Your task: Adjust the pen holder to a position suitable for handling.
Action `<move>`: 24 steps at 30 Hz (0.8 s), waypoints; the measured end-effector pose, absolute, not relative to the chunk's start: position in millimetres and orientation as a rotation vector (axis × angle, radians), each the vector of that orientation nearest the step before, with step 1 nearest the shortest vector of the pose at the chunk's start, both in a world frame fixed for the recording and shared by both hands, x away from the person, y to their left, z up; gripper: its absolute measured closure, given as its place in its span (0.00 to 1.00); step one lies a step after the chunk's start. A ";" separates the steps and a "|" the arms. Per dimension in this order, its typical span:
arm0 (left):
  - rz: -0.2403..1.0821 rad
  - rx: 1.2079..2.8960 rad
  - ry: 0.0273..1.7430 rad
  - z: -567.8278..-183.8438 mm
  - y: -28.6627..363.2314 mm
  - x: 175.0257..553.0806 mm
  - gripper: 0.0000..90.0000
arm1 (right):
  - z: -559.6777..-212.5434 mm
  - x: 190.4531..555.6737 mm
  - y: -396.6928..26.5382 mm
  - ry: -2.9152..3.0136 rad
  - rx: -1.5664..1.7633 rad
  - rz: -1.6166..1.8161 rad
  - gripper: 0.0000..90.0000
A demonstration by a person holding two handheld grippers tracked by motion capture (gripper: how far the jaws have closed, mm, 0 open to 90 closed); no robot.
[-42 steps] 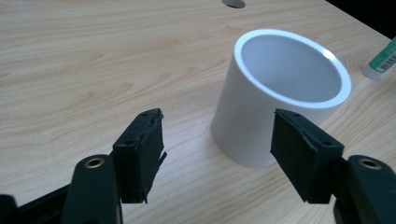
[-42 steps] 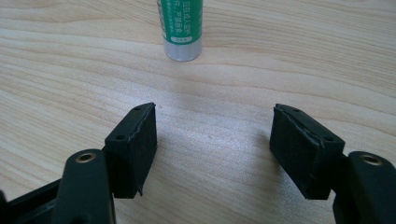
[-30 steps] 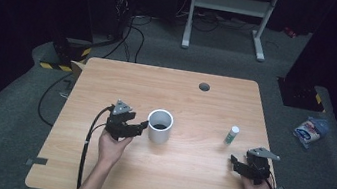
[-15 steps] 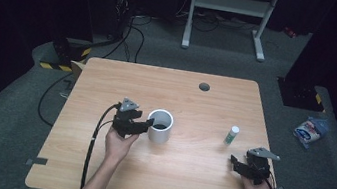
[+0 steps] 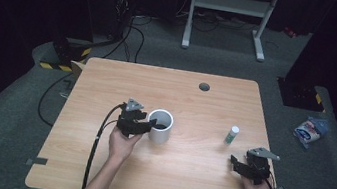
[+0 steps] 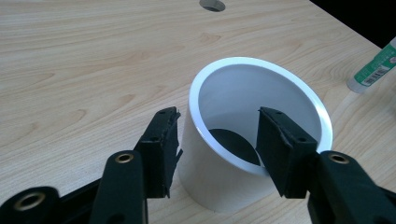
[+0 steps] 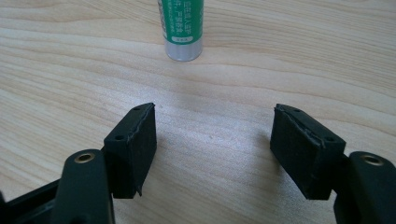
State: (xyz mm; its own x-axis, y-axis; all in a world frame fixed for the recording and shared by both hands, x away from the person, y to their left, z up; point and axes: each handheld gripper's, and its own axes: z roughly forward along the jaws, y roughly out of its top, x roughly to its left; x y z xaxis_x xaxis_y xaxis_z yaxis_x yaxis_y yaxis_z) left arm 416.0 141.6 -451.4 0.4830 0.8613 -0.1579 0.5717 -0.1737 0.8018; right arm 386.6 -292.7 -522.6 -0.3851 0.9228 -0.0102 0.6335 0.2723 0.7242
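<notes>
A: Left tongs [image 5: 147, 125] have just been closing, and they have slid in from beside the cup [image 5: 160, 126] to straddle its near wall. Earlier frames had them short of the rim.

B: Gripping yet?

A: Not that I can see. In the left gripper view one jaw is outside the wall and the other inside the bore, with the cup [image 6: 243, 140] wall between them. The outer pad looks a hair off the wall; the inner one stands clear of it. I'd call them open around the rim, about to pinch.

B: Where's the cup?

A: Upright on the worktop [image 5: 107, 85], left of centre, something dark at its bottom. It hasn't shifted.

B: Meaning for the job?

A: My read: the reach is done and the grasp is in hand. A little more closing should clamp the wall.

B: Left hand pose?

A: Left hand [image 5: 121, 143] is low, forearm coming up from the near edge, tongs pointing level toward the cup.

B: Right side?

A: Right tongs [image 7: 215, 140] are wide open and empty, resting near the worktop's right front, unmoved. A green-labelled tube [image 5: 232, 134] stands just ahead of them, untouched.
</notes>
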 end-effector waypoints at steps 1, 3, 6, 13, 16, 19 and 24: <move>0.424 1.868 1.195 -451.5 141.3 416.1 0.55 | -522.6 386.6 -292.7 2.116 1.403 0.898 0.35; 0.420 1.868 1.192 -451.7 140.7 416.0 0.57 | -522.6 386.6 -292.7 2.116 1.403 0.898 0.35; 0.412 1.866 1.190 -452.9 138.9 416.5 0.59 | -522.6 386.6 -292.7 2.116 1.403 0.898 0.35; 0.416 1.870 1.197 -454.2 138.4 416.2 0.62 | -522.6 386.6 -292.7 2.116 1.403 0.899 0.35; 0.419 1.869 1.195 -454.0 139.5 415.7 0.62 | -522.6 386.6 -292.7 2.116 1.403 0.898 0.35; 0.420 1.871 1.194 -453.8 139.9 415.8 0.63 | -522.6 386.6 -292.7 2.116 1.403 0.898 0.35; 0.411 1.867 1.190 -454.0 138.6 414.0 0.65 | -522.6 386.6 -292.7 2.116 1.403 0.898 0.35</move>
